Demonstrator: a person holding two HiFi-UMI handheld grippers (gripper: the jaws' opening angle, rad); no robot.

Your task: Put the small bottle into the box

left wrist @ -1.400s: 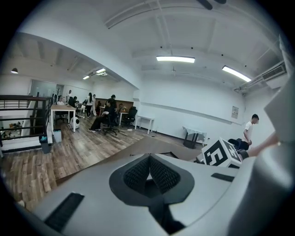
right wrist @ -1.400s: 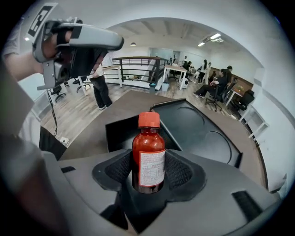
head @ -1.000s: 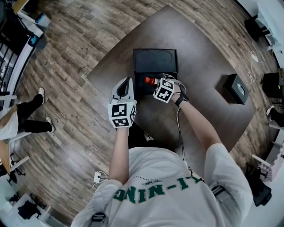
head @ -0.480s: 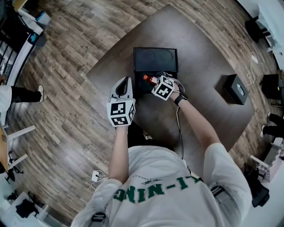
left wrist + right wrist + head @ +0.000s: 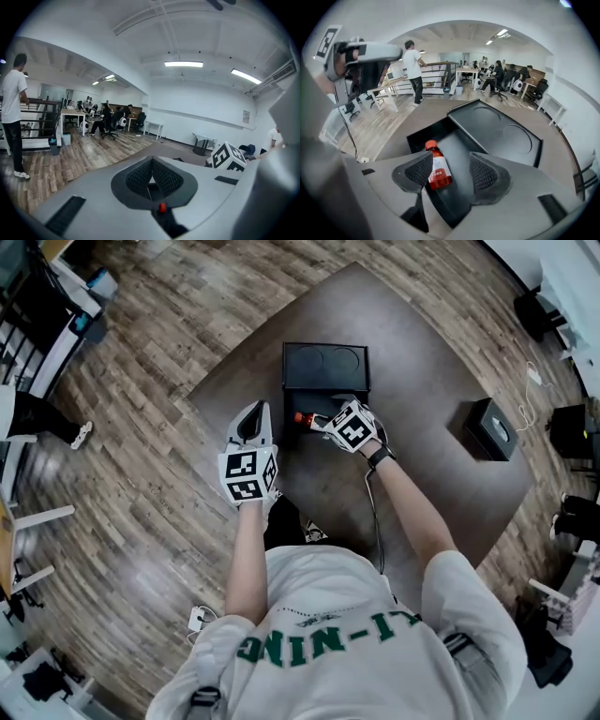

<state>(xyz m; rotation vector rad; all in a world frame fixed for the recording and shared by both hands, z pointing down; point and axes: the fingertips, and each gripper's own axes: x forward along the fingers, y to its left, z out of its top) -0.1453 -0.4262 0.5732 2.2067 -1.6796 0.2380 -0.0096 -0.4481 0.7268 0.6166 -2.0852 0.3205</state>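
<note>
The small bottle [image 5: 304, 418], with a red cap, a white label and red liquid, lies tilted over the open black box [image 5: 292, 431], cap toward the left. In the right gripper view the bottle [image 5: 436, 168] rests beside the left pad [image 5: 416, 172], with a clear gap to the right pad. My right gripper [image 5: 450, 172] hangs over the box's inside [image 5: 461, 147], its jaws opening. The box lid [image 5: 326, 363] lies flat behind it. My left gripper [image 5: 257, 412] is held just left of the box, shut with nothing in it, and points out into the room [image 5: 151, 176].
A second, smaller black box [image 5: 491, 427] sits on the brown table [image 5: 422, 381] at the right. A cable runs down from the right wrist. The table's left edge passes under the left gripper. A person [image 5: 414, 70] stands by a railing, and others sit at desks far off.
The right gripper has carried the bottle a little to the left over the box, and its jaws have spread off the bottle. The left gripper has hardly moved.
</note>
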